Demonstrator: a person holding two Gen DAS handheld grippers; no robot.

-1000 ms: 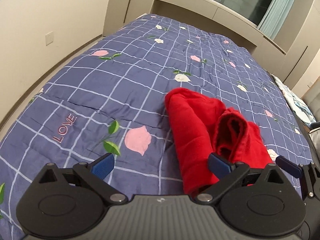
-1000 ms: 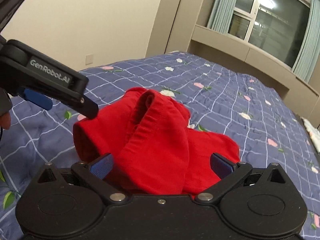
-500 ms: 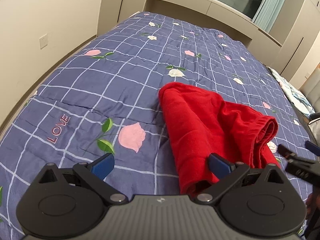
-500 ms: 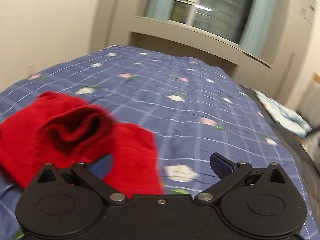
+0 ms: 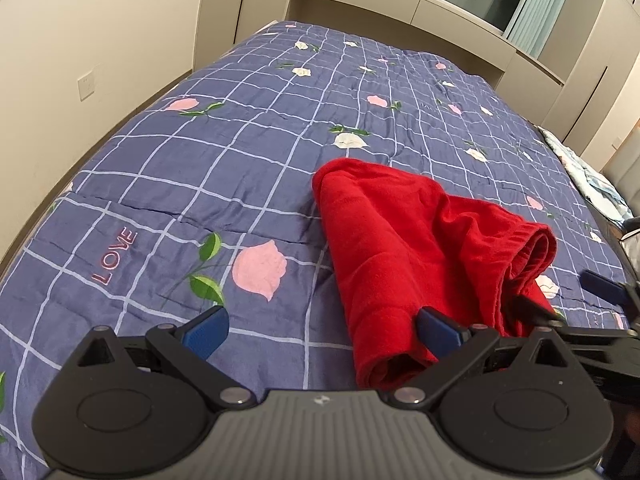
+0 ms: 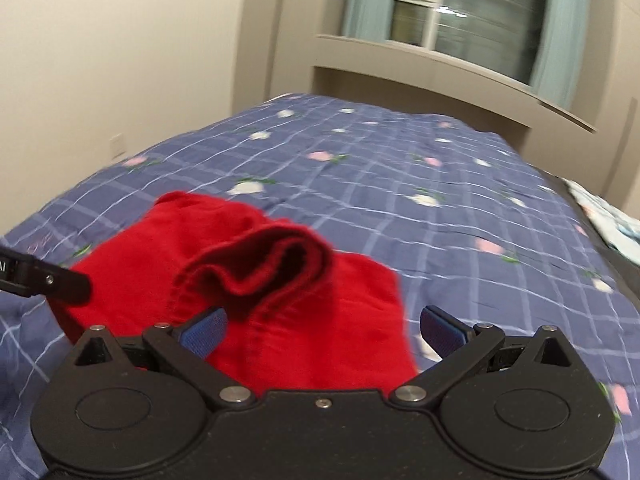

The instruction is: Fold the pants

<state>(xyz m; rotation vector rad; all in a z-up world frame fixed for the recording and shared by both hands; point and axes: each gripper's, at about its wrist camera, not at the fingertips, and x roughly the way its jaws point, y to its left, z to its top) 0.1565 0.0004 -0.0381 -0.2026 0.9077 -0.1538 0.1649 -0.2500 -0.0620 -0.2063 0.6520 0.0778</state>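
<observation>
The left claw [image 5: 322,330] is spread wide and holds nothing; ahead of it and toward its right finger lie the red pants [image 5: 404,248], folded into a bundle on the blue checked bedspread [image 5: 224,152]. The right claw [image 6: 322,330] is spread too and empty, with the pants' rolled waistband just ahead between its fingers.

The pants [image 5: 404,248] are bright red, of a soft thick fabric, and they lie folded into a compact bundle on the bed. One end is a smooth rounded fold. At the other end the ribbed waistband [image 6: 272,264] curls up into an open loop (its inside looks darker).
</observation>
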